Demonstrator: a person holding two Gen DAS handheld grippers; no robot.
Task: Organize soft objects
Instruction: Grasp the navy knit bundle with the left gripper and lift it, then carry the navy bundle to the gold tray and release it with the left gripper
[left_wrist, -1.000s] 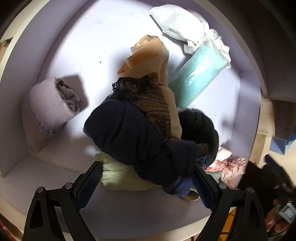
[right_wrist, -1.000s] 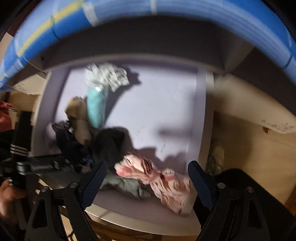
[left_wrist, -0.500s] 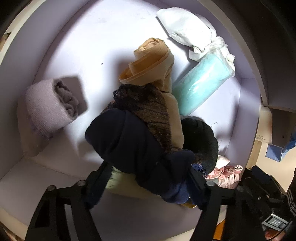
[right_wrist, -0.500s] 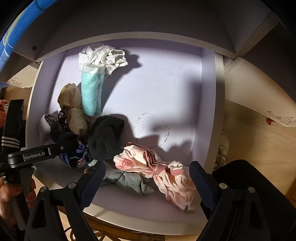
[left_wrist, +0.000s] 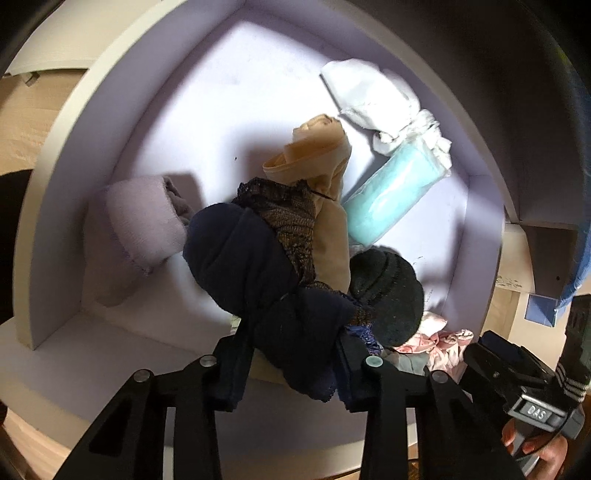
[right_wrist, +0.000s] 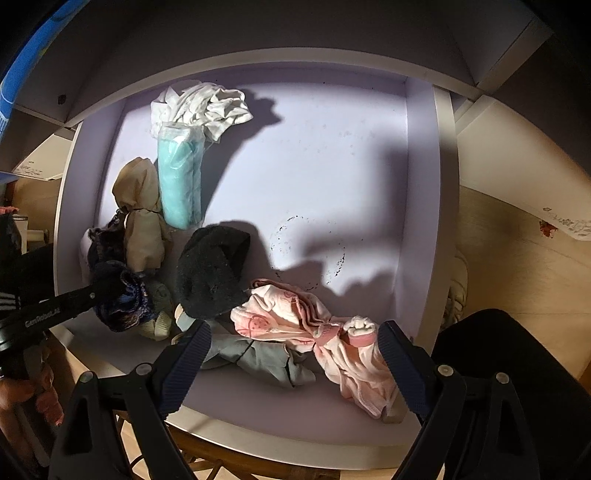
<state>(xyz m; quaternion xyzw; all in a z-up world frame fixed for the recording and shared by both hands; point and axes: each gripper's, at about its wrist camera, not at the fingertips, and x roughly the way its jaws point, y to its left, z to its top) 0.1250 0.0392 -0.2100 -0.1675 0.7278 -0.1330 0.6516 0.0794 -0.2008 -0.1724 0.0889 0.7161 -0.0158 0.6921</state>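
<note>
Drawer (right_wrist: 332, 155): pale lilac, pulled out, its floor partly lit and partly in shadow, with the clothes gathered toward the left and front.

Pink garment (right_wrist: 332, 332): crumpled at the front right of the drawer, lying between the right gripper's (right_wrist: 293, 345) jaws. Those jaws stand wide and touch nothing.

Navy bundle (left_wrist: 266, 280): the left gripper (left_wrist: 291, 365) has its jaws closing on the lower end of this knotted dark cloth, both pads pressing into the fabric. A brown lace piece (left_wrist: 291, 218) lies against it, just behind.

Black knit piece (right_wrist: 210, 273): heaped near the drawer's middle front, touching the pink garment and a grey-green cloth (right_wrist: 258, 358) below it.

Teal roll (right_wrist: 179, 181): wrapped in clear film, lying lengthwise toward the back left, touching the white cloth (right_wrist: 207, 107) bunched behind it.

Beige stockings (left_wrist: 321, 170): rolled, just left of the teal roll in the right wrist view.

Lilac roll (left_wrist: 140, 225): against the drawer's left wall, apart from the teal roll.

A person's hand (left_wrist: 543, 452) grips the right gripper's handle.
</note>
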